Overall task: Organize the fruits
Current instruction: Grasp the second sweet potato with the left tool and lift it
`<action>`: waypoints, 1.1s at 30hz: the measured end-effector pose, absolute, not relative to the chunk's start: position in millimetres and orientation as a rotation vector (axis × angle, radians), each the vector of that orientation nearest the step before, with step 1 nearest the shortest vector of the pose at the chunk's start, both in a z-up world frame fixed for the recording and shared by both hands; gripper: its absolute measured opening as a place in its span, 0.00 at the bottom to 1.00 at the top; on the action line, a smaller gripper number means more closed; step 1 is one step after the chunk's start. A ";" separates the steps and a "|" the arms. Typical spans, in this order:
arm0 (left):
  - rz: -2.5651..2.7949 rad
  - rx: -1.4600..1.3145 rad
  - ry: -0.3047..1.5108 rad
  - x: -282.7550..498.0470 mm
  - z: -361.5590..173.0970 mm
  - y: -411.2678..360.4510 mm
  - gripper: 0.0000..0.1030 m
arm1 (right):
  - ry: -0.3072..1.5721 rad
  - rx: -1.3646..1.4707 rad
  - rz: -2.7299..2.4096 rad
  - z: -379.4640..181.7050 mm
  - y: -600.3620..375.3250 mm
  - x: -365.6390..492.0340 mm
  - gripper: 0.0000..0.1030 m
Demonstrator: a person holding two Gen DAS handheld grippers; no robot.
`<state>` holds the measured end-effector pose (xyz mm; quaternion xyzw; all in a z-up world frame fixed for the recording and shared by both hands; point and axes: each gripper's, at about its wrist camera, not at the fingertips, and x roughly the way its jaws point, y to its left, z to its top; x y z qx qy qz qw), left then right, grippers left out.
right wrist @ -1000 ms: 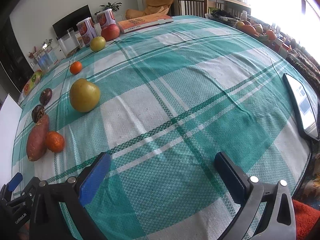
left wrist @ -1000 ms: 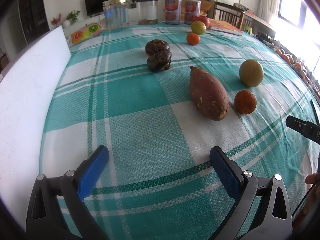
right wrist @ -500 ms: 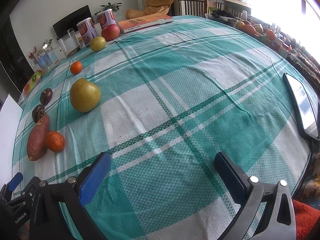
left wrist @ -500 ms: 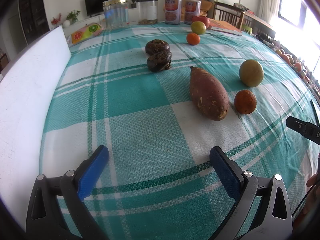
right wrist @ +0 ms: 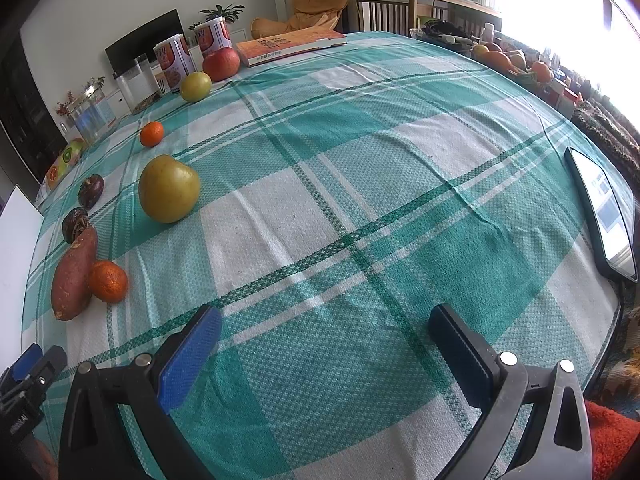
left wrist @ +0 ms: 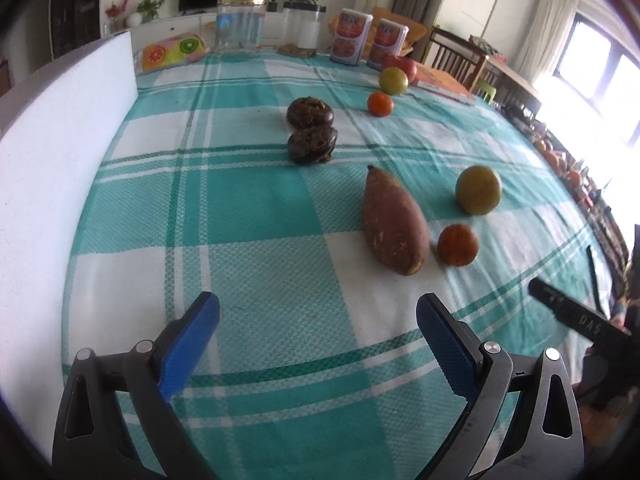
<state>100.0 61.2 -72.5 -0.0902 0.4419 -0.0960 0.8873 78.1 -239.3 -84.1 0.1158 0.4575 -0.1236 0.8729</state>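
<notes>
Both my left claw and right claw gape wide, empty, low over the tabletop; sweet potato and orange nearest, likely first pick.

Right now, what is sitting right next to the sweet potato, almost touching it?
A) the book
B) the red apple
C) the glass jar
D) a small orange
D: a small orange lies close beside the sweet potato on the checked tablecloth, while the red apple, glass jar and book are far off at the back of the table.
</notes>
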 end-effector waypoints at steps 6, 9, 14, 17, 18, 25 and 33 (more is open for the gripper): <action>-0.236 -0.200 0.947 147.3 -50.2 41.4 0.91 | 0.958 0.237 -0.258 -83.9 -239.3 78.1 1.00; -0.259 -0.113 1.033 166.7 -62.7 18.6 0.60 | 0.956 0.241 -0.257 -83.6 -239.3 78.3 1.00; -0.252 -0.041 1.066 176.6 -75.9 -0.6 0.52 | 0.954 0.246 -0.253 -83.3 -240.3 78.8 1.00; -0.252 -0.014 1.044 169.0 -73.1 -2.9 0.41 | 0.954 0.245 -0.255 -83.4 -240.0 78.6 1.00; -0.247 -0.008 1.037 164.6 -72.1 -0.9 0.41 | 0.954 0.245 -0.255 -83.4 -240.0 78.4 1.00; -0.197 -0.093 1.013 119.6 -58.0 51.4 0.41 | 0.954 0.245 -0.255 -83.7 -239.8 78.6 1.00; -0.117 -0.134 1.010 94.8 -79.6 86.6 0.45 | 0.959 0.229 -0.261 -84.6 -238.3 79.4 1.00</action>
